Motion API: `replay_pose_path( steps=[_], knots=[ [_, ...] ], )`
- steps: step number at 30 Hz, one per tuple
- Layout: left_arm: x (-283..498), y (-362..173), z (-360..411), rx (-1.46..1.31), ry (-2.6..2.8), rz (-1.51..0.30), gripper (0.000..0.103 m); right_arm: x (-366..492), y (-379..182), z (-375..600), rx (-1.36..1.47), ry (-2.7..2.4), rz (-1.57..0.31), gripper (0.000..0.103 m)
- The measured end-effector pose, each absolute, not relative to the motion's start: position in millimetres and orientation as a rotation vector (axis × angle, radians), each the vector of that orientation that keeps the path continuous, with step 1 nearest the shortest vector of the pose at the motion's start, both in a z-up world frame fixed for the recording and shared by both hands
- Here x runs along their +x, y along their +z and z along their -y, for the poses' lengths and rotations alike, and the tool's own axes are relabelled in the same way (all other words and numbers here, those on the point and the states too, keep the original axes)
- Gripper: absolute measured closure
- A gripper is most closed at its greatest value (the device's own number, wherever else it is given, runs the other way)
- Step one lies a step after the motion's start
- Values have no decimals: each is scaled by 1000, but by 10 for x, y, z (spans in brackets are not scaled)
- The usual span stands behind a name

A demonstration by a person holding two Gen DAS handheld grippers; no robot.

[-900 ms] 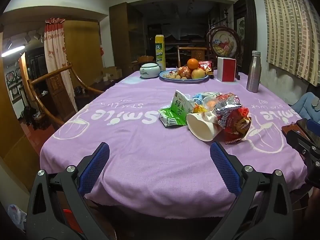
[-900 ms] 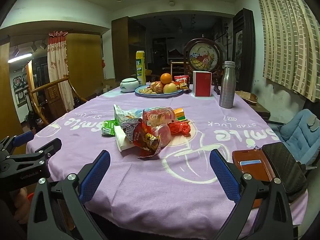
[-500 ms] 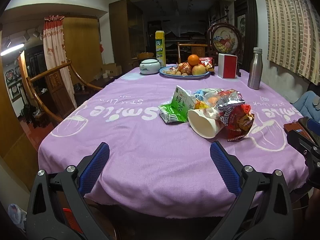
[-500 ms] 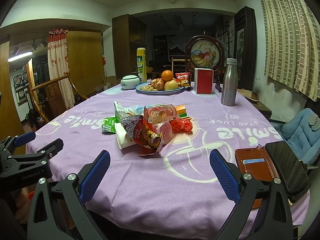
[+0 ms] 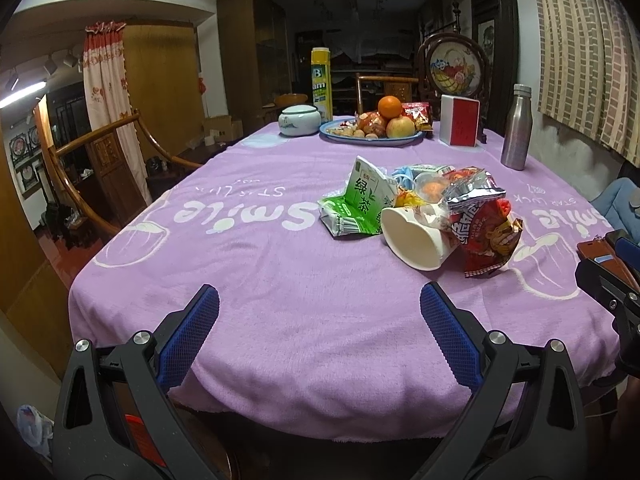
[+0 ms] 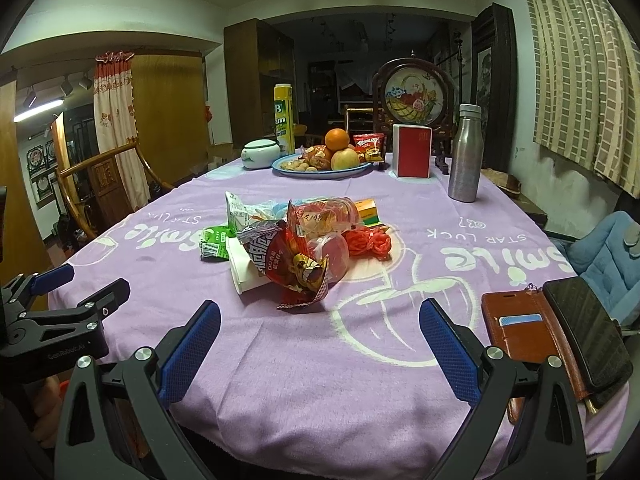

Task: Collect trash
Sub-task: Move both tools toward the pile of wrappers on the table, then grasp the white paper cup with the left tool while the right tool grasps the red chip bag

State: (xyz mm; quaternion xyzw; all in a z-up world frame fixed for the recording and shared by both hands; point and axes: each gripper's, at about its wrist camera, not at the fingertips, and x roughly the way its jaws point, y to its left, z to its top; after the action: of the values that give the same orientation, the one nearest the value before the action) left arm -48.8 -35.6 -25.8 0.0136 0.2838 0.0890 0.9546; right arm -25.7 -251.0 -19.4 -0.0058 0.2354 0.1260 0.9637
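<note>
— Right, what are my claws doing?

— Both spread wide with nothing between the pads. My left claw (image 5: 319,311) hangs over the near edge of the worktop (image 5: 280,280), and my right claw (image 6: 320,326) does the same beside it.

— And the trash?

— Heaped ahead of both. From the left claw it sits ahead and to the right: a tipped paper cup (image 5: 416,240) nearest, touching a red snack bag (image 5: 486,236), with a green tea wrapper (image 5: 360,204) behind. From the right claw, the heap lies ahead, slightly left. A brown wallet (image 6: 528,332) lies just right of my right claw.
</note>
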Motion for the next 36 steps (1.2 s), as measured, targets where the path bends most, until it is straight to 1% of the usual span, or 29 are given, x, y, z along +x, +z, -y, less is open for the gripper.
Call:
replay_pose_path(
  steps=[6,16,20,23,27,31,33,36],
  knots=[
    [-326,-362,306,26,172,-615,7,-102,-258,2482,-32,256,-471,6],
    [111,-527,64,-87,69,-737,7,141,-367,2693,86,244,-502,6],
    [340,-505,227,-94,-58,-759,7,223,-376,2863,130,227,-486,6],
    [591,-530,435,-59,-173,-780,7,301,-400,2979,177,228,-513,6],
    [919,-701,632,-21,-247,-888,7,363,-452,3075,197,226,-575,6],
    [1167,-758,732,-113,-283,-953,7,431,-480,3118,194,220,-594,6],
    [1229,-702,815,-134,-298,-948,7,440,-491,3129,188,215,-612,6],
    [1213,-630,952,-66,-299,-918,7,448,-477,3172,188,206,-601,6]
  ],
)
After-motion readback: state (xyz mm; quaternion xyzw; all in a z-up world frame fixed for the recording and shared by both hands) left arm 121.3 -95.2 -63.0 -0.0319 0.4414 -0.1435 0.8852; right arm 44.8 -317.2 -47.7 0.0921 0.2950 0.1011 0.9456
